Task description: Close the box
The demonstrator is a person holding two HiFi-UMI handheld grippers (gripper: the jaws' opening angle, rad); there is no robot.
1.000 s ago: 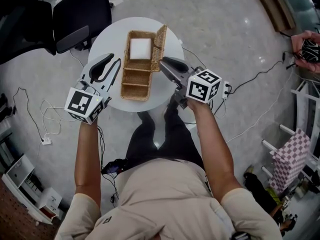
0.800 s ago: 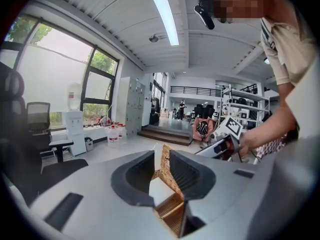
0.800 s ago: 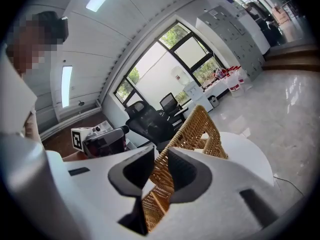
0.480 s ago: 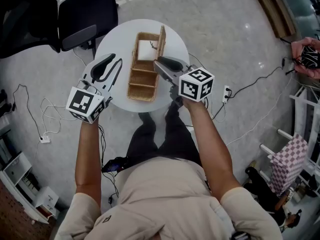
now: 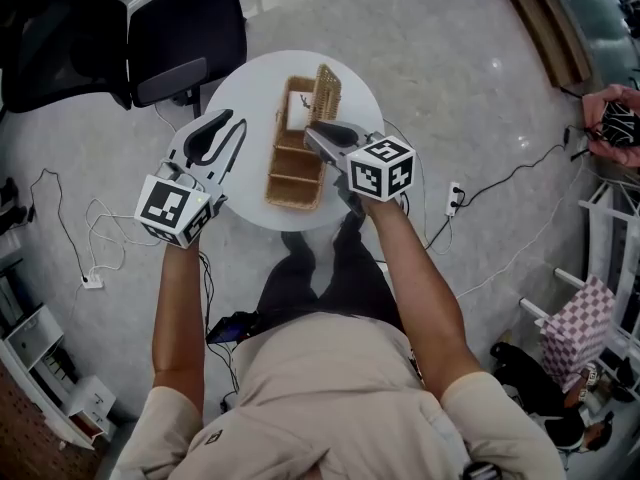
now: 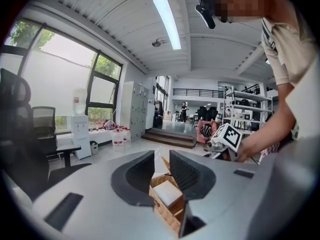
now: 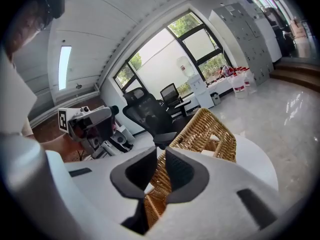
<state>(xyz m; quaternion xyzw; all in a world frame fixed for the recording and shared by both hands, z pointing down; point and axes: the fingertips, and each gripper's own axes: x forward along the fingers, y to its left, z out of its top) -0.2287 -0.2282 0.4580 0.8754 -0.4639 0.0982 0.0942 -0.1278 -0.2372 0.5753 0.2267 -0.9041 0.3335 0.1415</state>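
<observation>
Right gripper (image 7: 161, 158): jaws just tightened, clamped on lid (image 5: 327, 88) | Left gripper (image 6: 161, 160): jaws apart, empty | Advice: swing lid down slowly, left steadying box (image 5: 295, 163).

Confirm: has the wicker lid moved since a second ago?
Yes. The wicker lid has swung left, from leaning out past the wicker box's right wall to nearly upright above it.
</observation>
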